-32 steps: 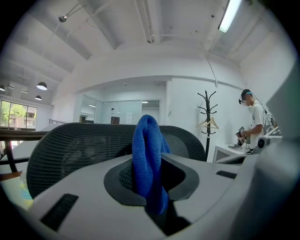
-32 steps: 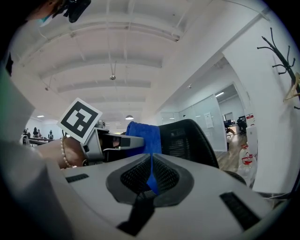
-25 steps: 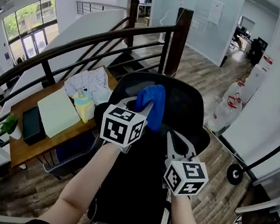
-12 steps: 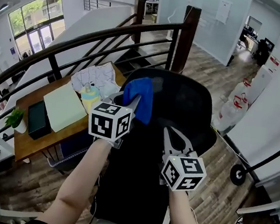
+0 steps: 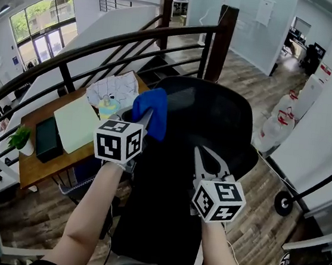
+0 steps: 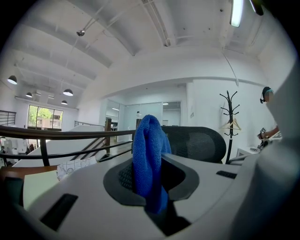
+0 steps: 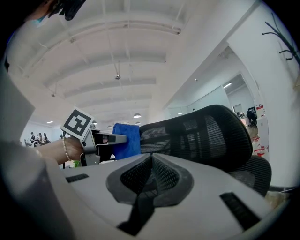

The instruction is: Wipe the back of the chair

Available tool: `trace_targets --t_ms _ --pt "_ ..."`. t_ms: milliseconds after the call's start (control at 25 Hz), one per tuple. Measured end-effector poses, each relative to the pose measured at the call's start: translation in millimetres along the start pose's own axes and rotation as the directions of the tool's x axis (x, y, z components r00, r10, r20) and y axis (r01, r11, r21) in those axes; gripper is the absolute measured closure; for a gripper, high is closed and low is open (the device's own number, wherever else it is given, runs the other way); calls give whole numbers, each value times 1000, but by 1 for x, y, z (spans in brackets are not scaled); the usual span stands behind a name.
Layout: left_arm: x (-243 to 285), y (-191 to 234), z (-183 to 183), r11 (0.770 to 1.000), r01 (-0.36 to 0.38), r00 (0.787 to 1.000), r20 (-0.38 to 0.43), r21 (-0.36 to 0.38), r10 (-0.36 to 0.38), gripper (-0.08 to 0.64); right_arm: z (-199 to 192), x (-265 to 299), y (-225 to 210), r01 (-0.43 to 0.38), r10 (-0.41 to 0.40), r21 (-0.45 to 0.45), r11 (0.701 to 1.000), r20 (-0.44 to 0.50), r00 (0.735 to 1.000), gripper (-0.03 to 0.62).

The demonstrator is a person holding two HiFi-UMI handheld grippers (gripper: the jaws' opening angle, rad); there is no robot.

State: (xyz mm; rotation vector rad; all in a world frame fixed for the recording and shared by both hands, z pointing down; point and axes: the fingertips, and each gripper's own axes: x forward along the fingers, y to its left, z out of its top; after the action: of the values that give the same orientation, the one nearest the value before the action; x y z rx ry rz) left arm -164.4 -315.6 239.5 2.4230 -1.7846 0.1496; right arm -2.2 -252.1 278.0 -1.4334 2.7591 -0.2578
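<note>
Nearest, the right gripper is hovering over the chair back, its jaws pressed together on nothing (idle, it seems). Just beyond and to the left, the left gripper is pinching a blue cloth at the back's far left edge. Whether the cloth is touching the mesh is hard to judge. Wiping is probably only beginning, with the broad mesh to the right remaining.

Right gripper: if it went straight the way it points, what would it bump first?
Probably the chair back: the right gripper, shut and empty, points straight at its black mesh. How near it is I cannot tell.
</note>
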Motion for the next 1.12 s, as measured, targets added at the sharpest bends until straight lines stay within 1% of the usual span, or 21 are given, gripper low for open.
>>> trace_targets --t_ms 120,200,400,600,760,880,1000,1120 --pt "-6 0 -1 1000 -2 1000 1 0 2 486 -6 -6 -3 17 -17 3 1000 -13 1000 561" --pt "-9 -6 -2 1000 18 1000 1 5 -18 486 -11 -11 -8 33 -32 13 999 -21 999 561" --pt "-14 -43 -9 992 124 992 4 7 -125 486 -15 -26 -16 69 -69 27 997 -20 997 561" --pt "-9 -94 -20 972 235 972 -9 6 -234 486 -16 -44 -28 111 -110 38 993 -10 994 561" --pt "3 -138 -35 947 319 947 -27 -20 -320 486 -22 -65 -48 166 -166 54 985 -12 986 561" --pt "13 -174 -47 924 381 923 -52 -22 -382 486 -28 -82 -68 216 -216 67 974 -18 976 561" --pt "21 -212 -62 896 443 893 -82 -23 -443 486 -33 -101 -91 265 -265 93 960 -17 964 561" --pt "27 -251 -83 862 506 853 -127 -31 -506 486 -39 -120 -113 315 -314 111 943 -23 949 561"
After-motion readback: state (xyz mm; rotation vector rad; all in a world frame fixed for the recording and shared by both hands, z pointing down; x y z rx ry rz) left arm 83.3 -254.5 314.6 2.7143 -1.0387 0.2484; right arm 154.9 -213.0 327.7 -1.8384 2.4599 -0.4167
